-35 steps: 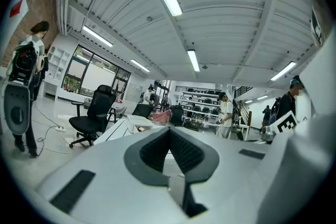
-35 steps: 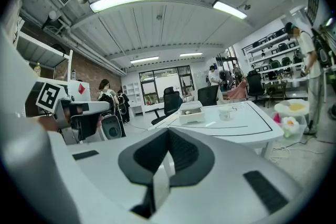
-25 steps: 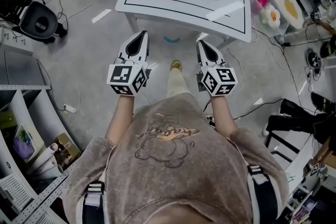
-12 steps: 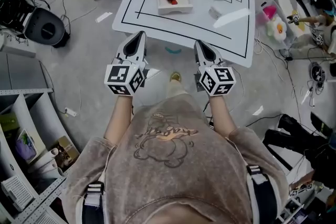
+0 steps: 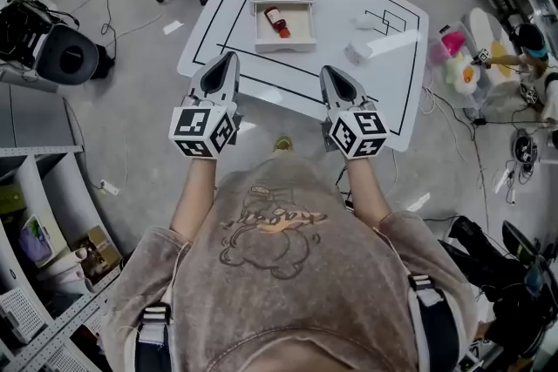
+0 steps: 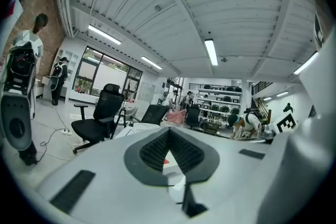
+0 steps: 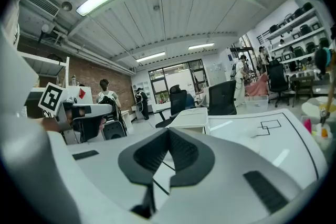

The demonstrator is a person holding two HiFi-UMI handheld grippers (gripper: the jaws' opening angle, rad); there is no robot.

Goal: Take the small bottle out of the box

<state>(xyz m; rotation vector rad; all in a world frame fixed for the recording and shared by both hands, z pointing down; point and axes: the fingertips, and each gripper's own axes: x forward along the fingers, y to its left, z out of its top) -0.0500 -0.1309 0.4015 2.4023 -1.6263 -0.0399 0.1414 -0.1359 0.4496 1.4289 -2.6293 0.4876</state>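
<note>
Counter (image 5: 384,83) ahead: saw the small bottle (image 5: 278,22) lying in the open box (image 5: 283,44) at its far side. Held left gripper (image 5: 227,58) and right gripper (image 5: 330,72) pressed together, empty, over its near edge.

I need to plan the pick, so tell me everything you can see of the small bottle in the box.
The small bottle looks red; its cap, label and material are too small to tell. It lies on its side, slanted, alone on the floor of the open white box, which stands on the table. Nothing but the box touches it.
</note>
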